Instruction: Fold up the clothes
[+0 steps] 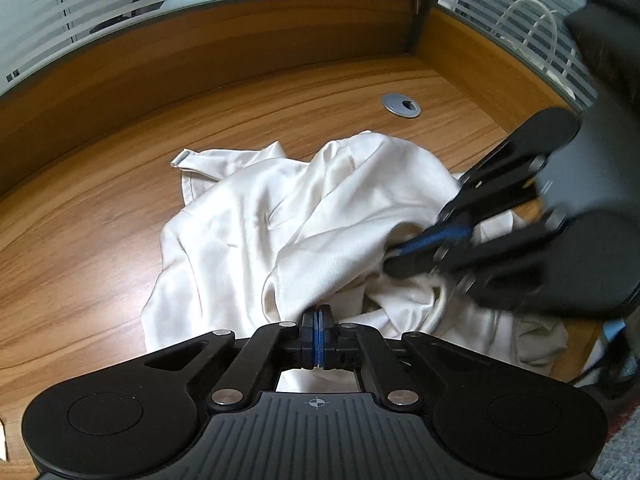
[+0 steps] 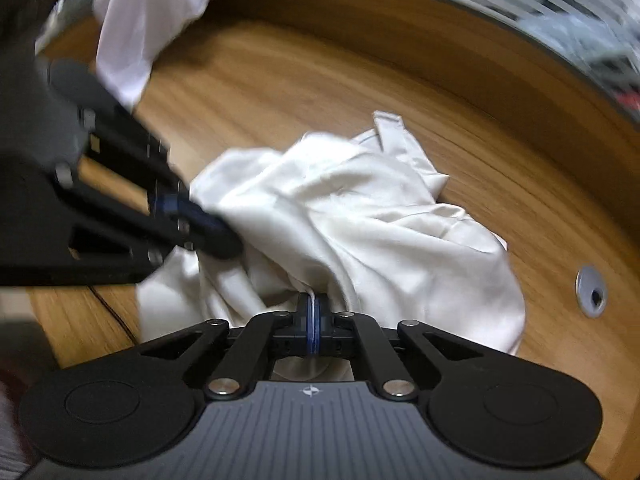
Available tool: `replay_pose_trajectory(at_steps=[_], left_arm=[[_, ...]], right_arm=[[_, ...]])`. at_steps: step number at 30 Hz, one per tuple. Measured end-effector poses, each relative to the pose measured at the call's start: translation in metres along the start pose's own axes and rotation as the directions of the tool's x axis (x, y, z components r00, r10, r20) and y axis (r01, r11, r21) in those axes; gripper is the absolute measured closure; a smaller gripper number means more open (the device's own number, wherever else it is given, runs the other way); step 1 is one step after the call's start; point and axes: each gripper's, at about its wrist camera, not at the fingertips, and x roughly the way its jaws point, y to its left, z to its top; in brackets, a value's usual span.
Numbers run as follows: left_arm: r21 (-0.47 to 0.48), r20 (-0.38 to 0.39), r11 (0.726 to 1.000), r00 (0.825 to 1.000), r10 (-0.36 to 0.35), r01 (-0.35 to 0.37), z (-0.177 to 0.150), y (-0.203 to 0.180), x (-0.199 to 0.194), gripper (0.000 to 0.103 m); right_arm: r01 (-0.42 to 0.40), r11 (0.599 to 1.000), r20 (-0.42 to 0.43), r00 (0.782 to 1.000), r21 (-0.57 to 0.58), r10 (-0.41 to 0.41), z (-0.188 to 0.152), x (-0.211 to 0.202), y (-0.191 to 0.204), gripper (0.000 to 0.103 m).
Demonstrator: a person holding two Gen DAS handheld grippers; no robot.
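Cream garment (image 1: pixel 304 216) crumpled on wooden tabletop (image 1: pixel 100 240). Left tongs (image 1: pixel 316 314) and right tongs (image 2: pixel 313 300) both fully closed, each pinching its near-edge folds. No legible writing.

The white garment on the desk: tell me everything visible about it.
The white garment is a satiny, cream-white piece, crumpled in a loose heap on the wooden desk, not yet folded. A hemmed end sticks out at its far side. The left gripper and right gripper are both shut on its near folds.
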Motion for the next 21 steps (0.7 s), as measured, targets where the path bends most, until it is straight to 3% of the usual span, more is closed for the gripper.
replay_pose_trajectory(at_steps=[4, 7, 11, 14, 16, 21], left_arm=[[0.013, 0.011, 1.000, 1.000, -0.026, 0.026, 0.002, -0.002, -0.003, 0.100], [0.048, 0.047, 0.997, 0.997, -0.055, 0.053, 0.008, -0.008, -0.006, 0.099], [0.140, 0.048, 0.989, 0.997, -0.054, 0.047, 0.016, -0.020, -0.001, 0.095], [0.191, 0.023, 0.979, 0.997, -0.075, 0.069, 0.019, -0.027, 0.007, 0.083], [0.220, 0.009, 0.973, 0.997, -0.080, 0.076, 0.020, -0.032, 0.012, 0.081], [0.217, -0.014, 0.975, 0.998, -0.054, 0.056, 0.020, -0.034, 0.028, 0.077]], right_arm=[[-0.143, 0.965, 0.085, 0.988, 0.219, 0.127, 0.003, -0.027, -0.029, 0.102], [-0.195, 0.931, 0.116, 0.979, 0.309, 0.167, 0.002, -0.032, -0.044, 0.102], [-0.214, 0.907, 0.121, 0.976, 0.363, 0.182, -0.002, -0.025, -0.051, 0.102], [-0.230, 0.893, 0.120, 0.973, 0.388, 0.199, -0.005, -0.020, -0.051, 0.102], [-0.239, 0.883, 0.121, 0.971, 0.404, 0.207, -0.006, -0.016, -0.051, 0.102], [-0.233, 0.871, 0.118, 0.972, 0.432, 0.202, -0.008, -0.006, -0.054, 0.102]])
